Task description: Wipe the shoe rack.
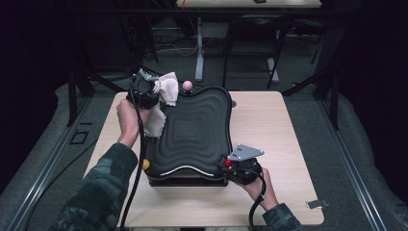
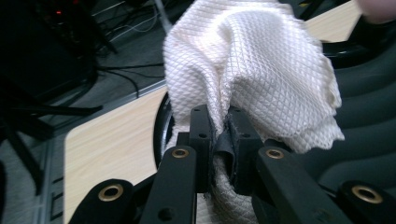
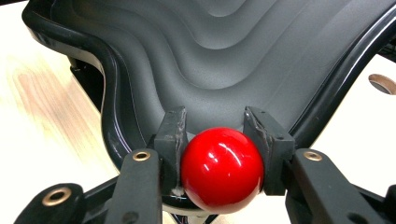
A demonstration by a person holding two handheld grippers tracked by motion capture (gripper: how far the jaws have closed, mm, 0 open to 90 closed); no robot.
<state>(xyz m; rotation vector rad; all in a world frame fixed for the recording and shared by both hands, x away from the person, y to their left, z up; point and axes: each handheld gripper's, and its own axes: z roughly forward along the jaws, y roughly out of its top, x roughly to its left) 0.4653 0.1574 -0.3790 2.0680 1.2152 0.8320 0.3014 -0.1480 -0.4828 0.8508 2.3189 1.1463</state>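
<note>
A black tray (image 1: 195, 130) with a rippled surface lies on a black base in the middle of the wooden table (image 1: 269, 125). Coloured balls stand at its corners: pink (image 1: 187, 85) far left, yellow (image 1: 146, 164) near left, red (image 1: 227, 163) near right. My left gripper (image 1: 146, 89) is at the far left corner, shut on a white waffle-weave cloth (image 2: 252, 60) that bunches over the tray rim (image 2: 369, 107); the jaws (image 2: 220, 121) pinch its fold. My right gripper (image 3: 215, 119) is shut on the red ball (image 3: 222, 168) at the tray's edge (image 3: 210, 51).
A small hole (image 1: 234, 103) is in the table top by the tray's far right corner, also in the right gripper view (image 3: 384, 83). A small metal clip (image 1: 317, 203) lies near the table's front right edge. Another table's legs (image 1: 199, 53) stand on the dark floor beyond.
</note>
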